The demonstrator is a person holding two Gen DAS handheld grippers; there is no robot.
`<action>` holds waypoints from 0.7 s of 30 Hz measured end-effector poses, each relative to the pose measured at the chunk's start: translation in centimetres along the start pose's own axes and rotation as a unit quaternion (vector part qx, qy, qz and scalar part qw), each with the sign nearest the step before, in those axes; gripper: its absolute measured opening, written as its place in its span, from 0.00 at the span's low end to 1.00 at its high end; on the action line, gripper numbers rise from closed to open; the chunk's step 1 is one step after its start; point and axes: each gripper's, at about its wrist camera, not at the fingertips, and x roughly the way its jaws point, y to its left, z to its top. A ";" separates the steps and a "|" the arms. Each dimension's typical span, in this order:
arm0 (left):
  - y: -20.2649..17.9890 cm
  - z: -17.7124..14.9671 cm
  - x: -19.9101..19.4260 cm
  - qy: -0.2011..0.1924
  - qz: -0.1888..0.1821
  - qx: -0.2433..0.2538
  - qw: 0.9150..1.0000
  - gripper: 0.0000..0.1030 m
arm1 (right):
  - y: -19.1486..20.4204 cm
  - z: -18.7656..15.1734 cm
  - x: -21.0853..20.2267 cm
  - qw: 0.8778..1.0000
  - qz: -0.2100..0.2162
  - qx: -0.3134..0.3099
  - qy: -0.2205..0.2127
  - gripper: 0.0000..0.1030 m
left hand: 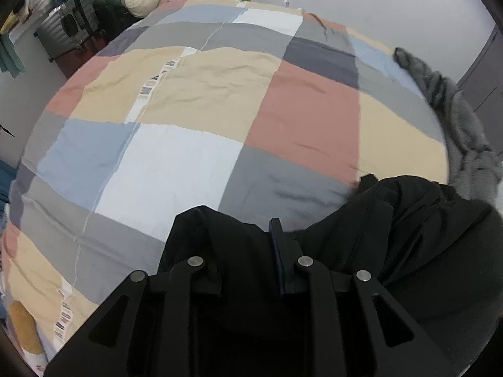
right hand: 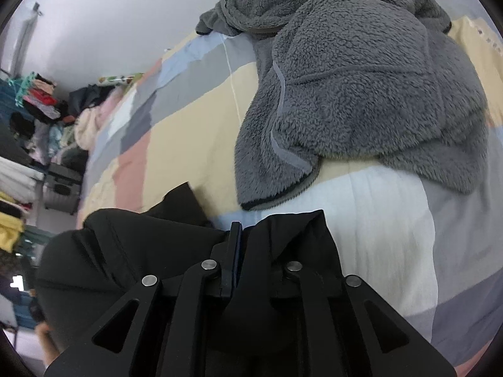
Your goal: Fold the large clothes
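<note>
A: Where is the black garment (left hand: pixel 408 235)?

B: At the near edge of the bed (left hand: pixel 176 157), on the patchwork cover, bunched and draped over both tools. In the left wrist view it spreads from the tool toward the right, over a grey patch of the cover.

A: And the left tool (left hand: pixel 245 235)?

B: Black cloth lies across it and between its fingers; one dark finger (left hand: pixel 278 245) stands clear, the other is buried in fabric. It looks clamped on the black garment.

A: The right tool (right hand: pixel 248 235)?

B: The same: cloth is folded over it, one finger (right hand: pixel 234 245) shows upright, and the fabric is gathered tight against it. It grips the black garment too.

A: Anything else on the bed?

B: A grey fleece jacket (right hand: pixel 361 94) lies crumpled beyond the black garment, near but apart from it, with a white patch of cover between them. Past the far end of the bed, piled clothes (right hand: pixel 41 106) and a suitcase (left hand: pixel 67 28) stand by the wall.
</note>
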 end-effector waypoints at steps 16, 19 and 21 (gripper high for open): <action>0.9 -6.0 -11.6 -0.119 -0.082 0.045 0.988 0.80 | 6.8 -7.2 -11.8 0.978 0.022 -0.154 -0.135 0.83; -3.3 -7.3 -10.8 -0.137 -0.092 0.095 0.982 0.80 | 10.0 -8.9 -9.0 0.974 0.042 -0.191 -0.118 0.83; -6.0 -7.3 -9.1 -0.134 -0.095 0.114 0.980 0.80 | 11.8 -9.7 -6.2 0.972 0.055 -0.204 -0.098 0.83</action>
